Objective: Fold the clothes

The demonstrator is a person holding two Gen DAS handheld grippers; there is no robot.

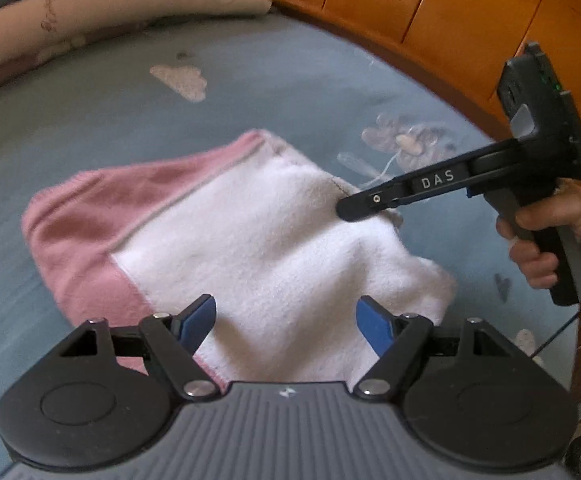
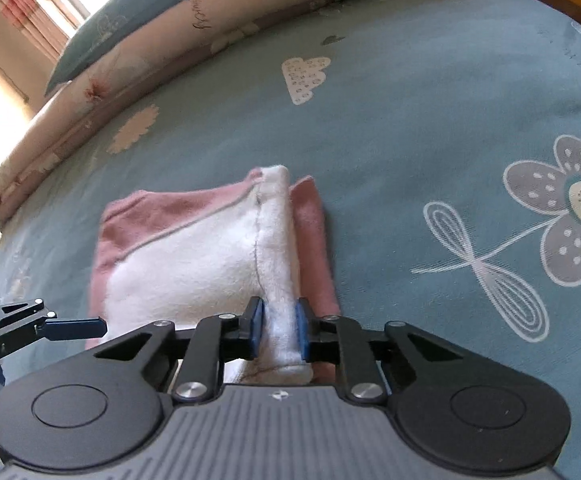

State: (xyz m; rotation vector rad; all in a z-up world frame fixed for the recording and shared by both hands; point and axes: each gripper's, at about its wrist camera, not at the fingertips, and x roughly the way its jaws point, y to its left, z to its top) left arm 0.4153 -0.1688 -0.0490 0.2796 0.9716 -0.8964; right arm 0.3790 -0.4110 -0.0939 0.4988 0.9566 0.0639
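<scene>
Right wrist view: right gripper (image 2: 278, 328) clamped on white-and-pink garment (image 2: 194, 256) edge; left gripper (image 1: 286, 320) agape, empty. Risk: fleece slipping, fold collapsing.

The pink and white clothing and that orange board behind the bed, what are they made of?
The pink and white garment looks like soft fleece or terry; its surface is fuzzy and matte, with a stitched seam. The exact fabric can't be told. The orange headboard looks like varnished wood: smooth, glossy panels with grooves between them.
</scene>
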